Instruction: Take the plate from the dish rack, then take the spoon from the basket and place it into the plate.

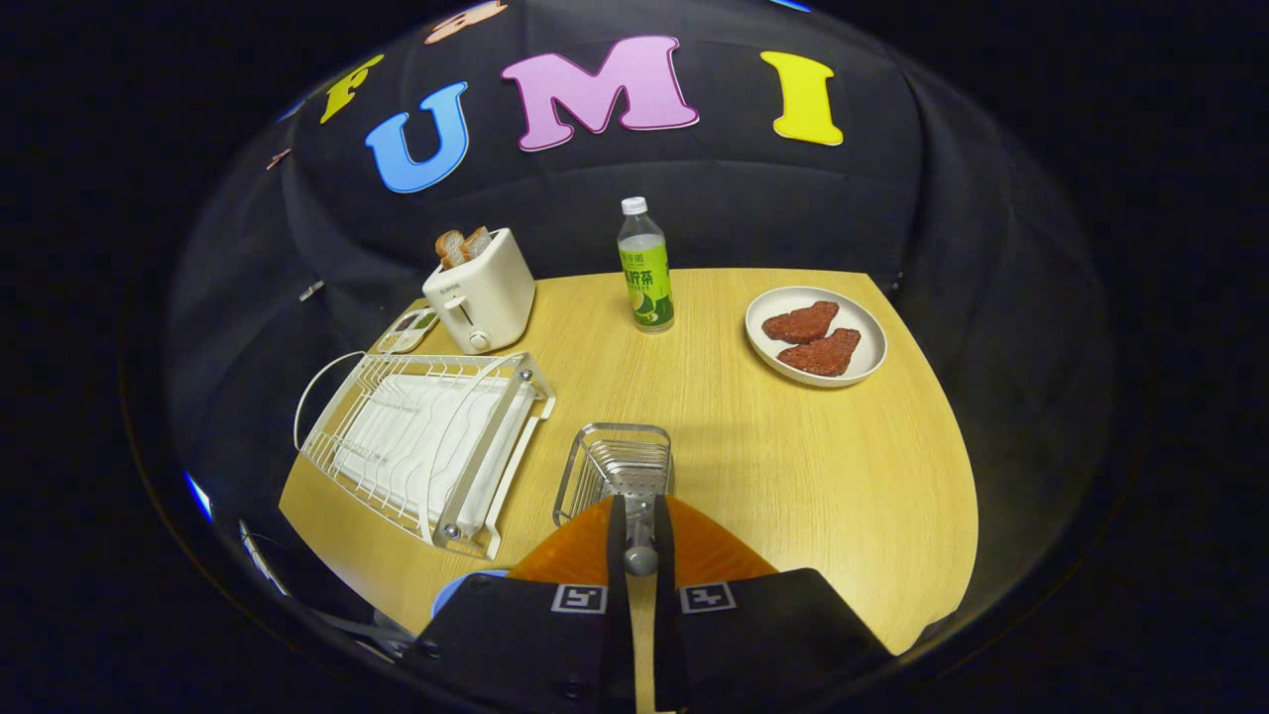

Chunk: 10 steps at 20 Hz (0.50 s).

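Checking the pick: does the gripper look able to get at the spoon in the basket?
Probably yes: the gripper has closed its fingers on the spoon handle that rises from the basket, with nothing in between.

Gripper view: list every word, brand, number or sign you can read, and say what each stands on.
toaster: a small brand mark on its front, too blurred to read.
bottle: print on its green label, too small to read with certainty.
hand-held gripper: two square coded markers, no words; its fingers are closed on the spoon by the basket.
No numbers can be read.
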Available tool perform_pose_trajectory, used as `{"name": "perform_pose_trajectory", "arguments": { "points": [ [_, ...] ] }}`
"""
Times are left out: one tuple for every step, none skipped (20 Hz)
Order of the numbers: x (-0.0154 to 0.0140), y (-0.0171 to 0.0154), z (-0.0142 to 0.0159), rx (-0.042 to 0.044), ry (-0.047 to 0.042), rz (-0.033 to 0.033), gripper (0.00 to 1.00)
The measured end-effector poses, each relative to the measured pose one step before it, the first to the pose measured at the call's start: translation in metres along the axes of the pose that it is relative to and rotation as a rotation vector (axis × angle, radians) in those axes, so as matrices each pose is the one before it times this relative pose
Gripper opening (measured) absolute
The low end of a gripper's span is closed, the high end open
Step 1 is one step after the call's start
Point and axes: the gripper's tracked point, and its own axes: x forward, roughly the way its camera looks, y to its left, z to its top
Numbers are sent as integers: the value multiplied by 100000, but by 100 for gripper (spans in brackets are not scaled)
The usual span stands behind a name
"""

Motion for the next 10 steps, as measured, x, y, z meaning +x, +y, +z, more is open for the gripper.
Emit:
{"name": "perform_pose_trajectory", "arguments": {
  "points": [
    [-448, 7, 448, 161, -1183, -642, 12],
    [-262, 4, 406, 599, -974, -665, 12],
    [-461, 120, 552, 923, -1428, -370, 12],
    [-465, 241, 504, 1173, -1451, -14, 12],
    [-601, 346, 470, 1518, -1359, 139, 12],
    [-672, 428, 503, 1553, -1352, 553, 12],
    [-828, 472, 423, 1170, -1351, 766, 12],
    [-914, 517, 424, 536, -1571, 719, 12],
    [-1099, 480, 490, 60, -1587, 682, 12],
    [-1100, 597, 396, 18, -1441, 1046, 12]
  ]
}}
